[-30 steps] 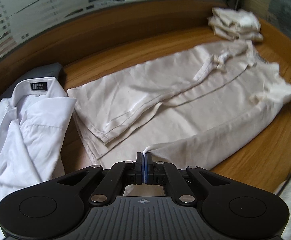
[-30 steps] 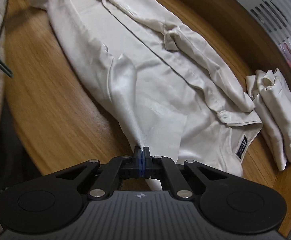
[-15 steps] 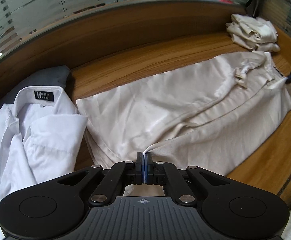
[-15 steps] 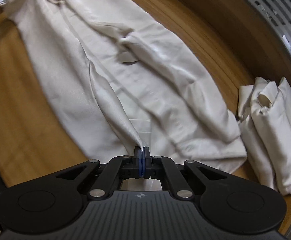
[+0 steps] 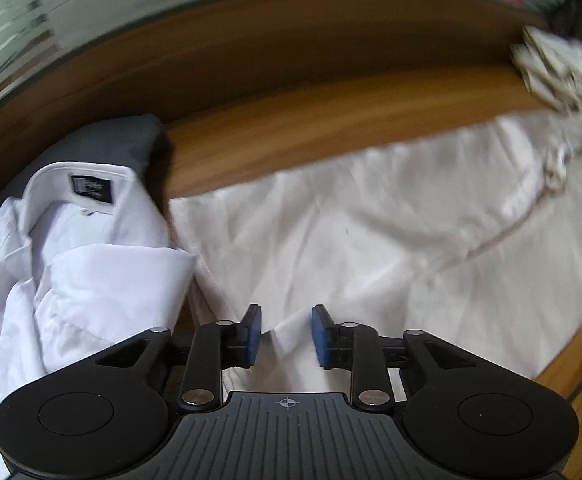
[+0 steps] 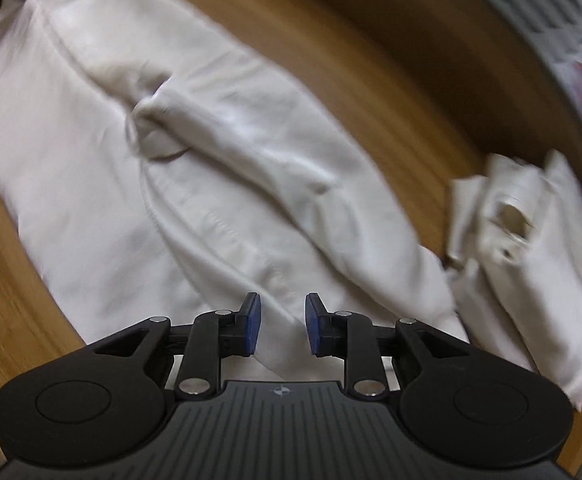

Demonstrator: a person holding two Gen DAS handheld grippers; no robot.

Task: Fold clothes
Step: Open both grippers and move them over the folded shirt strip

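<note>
The wooden worktop (image 5: 331, 128) carries everything, its brown surface curving along a far edge under a frosted, striped glass wall (image 5: 91, 8). Spread over most of it lies the long cream cloth shirt (image 5: 391, 240), the garment being folded; it is laid flat lengthwise with one side doubled over the other, and a sleeve cuff (image 6: 159, 120) sits bunched on top near its middle. By the worktop's left end, touching the cream shirt's hem, lies a crumpled white collared shirt (image 5: 71, 272) with a dark label inside its collar, resting on a grey cloth (image 5: 111, 140). At the far right corner, just beside the cream shirt's other end, sits a small stack of folded cream garments (image 6: 531, 248).

The left gripper (image 5: 283, 334) hangs over the cream shirt's near edge; its blue-padded fingers (image 5: 253, 332) are spreading apart, and a fold of the cloth lies between them, released. The right gripper (image 6: 279, 328) is likewise letting go at the shirt's other end, with fingers (image 6: 253, 326) parting and a ridge of cloth lying loose in the gap.
</note>
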